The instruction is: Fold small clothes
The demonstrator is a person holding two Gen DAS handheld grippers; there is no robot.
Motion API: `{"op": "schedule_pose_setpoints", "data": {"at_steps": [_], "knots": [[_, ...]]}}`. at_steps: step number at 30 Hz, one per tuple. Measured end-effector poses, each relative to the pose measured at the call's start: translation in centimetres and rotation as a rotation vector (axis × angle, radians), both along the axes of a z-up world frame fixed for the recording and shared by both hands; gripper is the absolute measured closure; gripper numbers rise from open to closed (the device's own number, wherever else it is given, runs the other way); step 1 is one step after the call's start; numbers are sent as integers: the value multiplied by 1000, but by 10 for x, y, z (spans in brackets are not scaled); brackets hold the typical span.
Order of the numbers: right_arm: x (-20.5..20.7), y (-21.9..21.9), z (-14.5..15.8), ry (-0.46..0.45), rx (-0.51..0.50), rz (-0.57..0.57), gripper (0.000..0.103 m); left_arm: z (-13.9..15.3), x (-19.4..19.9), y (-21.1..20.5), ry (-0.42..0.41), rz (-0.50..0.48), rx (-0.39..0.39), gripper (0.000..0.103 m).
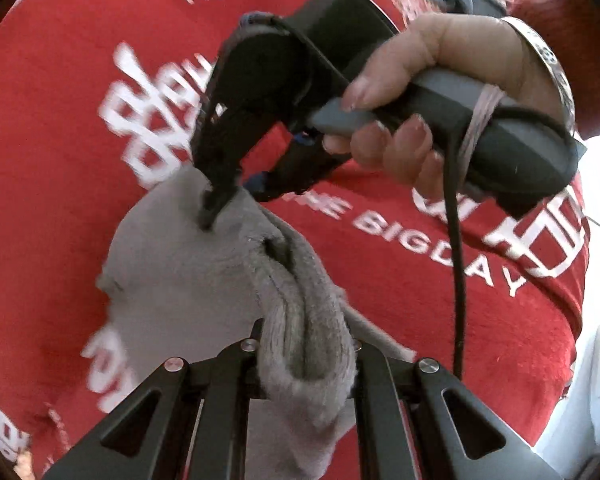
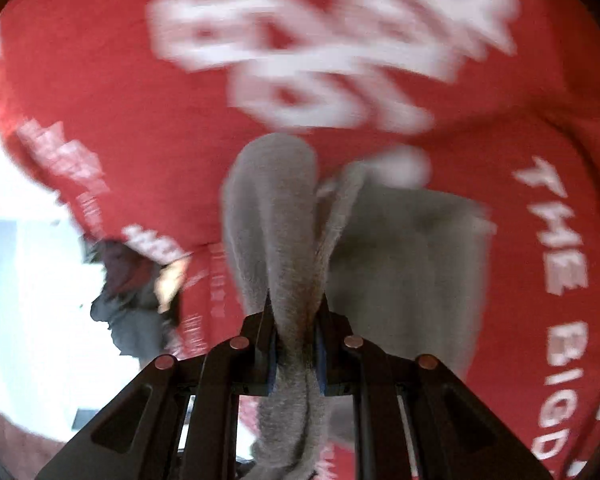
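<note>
A small grey garment (image 1: pixel 188 264) hangs in the air between both grippers, in front of the person's red printed shirt (image 1: pixel 60 160). My left gripper (image 1: pixel 306 344) is shut on a bunched fold of the grey garment. In the left wrist view the right gripper (image 1: pixel 212 216) shows, held in a hand (image 1: pixel 440 92), pinching the garment's far upper edge. In the right wrist view my right gripper (image 2: pixel 294 320) is shut on a bunched fold of the grey garment (image 2: pixel 404 264), whose flat part hangs to the right. The view is blurred.
The red shirt (image 2: pixel 80 80) with white lettering fills most of both views. A black cable (image 1: pixel 458 260) hangs from the right gripper's handle. A bright white area (image 2: pixel 28 280) and a dark cloth heap (image 2: pixel 132 300) lie at the left in the right wrist view.
</note>
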State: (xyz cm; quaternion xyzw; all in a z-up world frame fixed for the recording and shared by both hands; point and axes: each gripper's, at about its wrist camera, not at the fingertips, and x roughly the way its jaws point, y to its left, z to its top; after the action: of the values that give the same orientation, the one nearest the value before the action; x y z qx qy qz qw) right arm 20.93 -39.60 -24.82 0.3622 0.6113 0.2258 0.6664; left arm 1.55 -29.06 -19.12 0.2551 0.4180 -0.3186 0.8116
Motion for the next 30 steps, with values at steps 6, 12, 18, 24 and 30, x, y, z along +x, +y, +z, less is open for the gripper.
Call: {"op": "schedule_pose_setpoints", "data": {"at_steps": [6,12,18,24,30], "knots": [[-14,-21,-68,91,-23,-67,86,-32,-9,-19,31,-8,60,92],[-8,-7,-45,23,-50,-15,86,-15,-6,-10,36,47,47,69],[-1,11,-45,9,-165,9,81,12,-18,2,40,34,5,27],[-29,-10,-32,48,-179,-118,65,20,-1,50,81,143,1,27],[-118,-45,1,61,-87,-254,65,0,65,130,321,441,-74,27]]}}
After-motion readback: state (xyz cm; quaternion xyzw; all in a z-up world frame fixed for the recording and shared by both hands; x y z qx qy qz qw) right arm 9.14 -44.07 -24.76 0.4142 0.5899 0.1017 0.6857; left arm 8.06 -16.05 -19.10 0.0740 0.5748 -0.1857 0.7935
